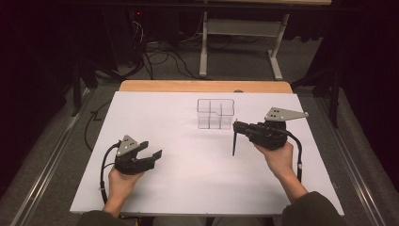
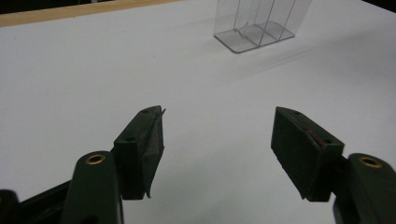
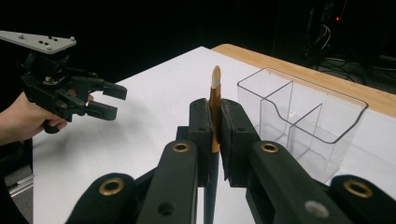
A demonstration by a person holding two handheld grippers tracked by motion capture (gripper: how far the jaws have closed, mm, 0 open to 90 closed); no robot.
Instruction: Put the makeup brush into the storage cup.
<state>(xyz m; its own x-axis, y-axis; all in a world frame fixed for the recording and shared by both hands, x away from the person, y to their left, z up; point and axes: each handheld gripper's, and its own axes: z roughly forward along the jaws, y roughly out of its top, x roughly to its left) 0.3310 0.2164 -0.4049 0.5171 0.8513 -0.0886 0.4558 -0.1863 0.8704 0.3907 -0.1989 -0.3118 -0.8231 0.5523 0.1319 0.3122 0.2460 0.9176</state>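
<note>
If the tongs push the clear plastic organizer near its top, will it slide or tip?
The clear organizer looks thin-walled and empty, so probably light. It stands tall on a flat base on the smooth white table; a low push likely slides it, a high one may tip it.

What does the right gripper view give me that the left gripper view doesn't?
Right gripper view alone: the right gripper shut on a slim brown pen-like stick, its pale tip pointing up, and farther off the left gripper in the person's hand.

Left gripper view alone: the left gripper's own black pads seen close, standing wide apart with nothing between them.

Both: the clear divided box, nothing in it, on the white tabletop, with the wooden edge behind.
</note>
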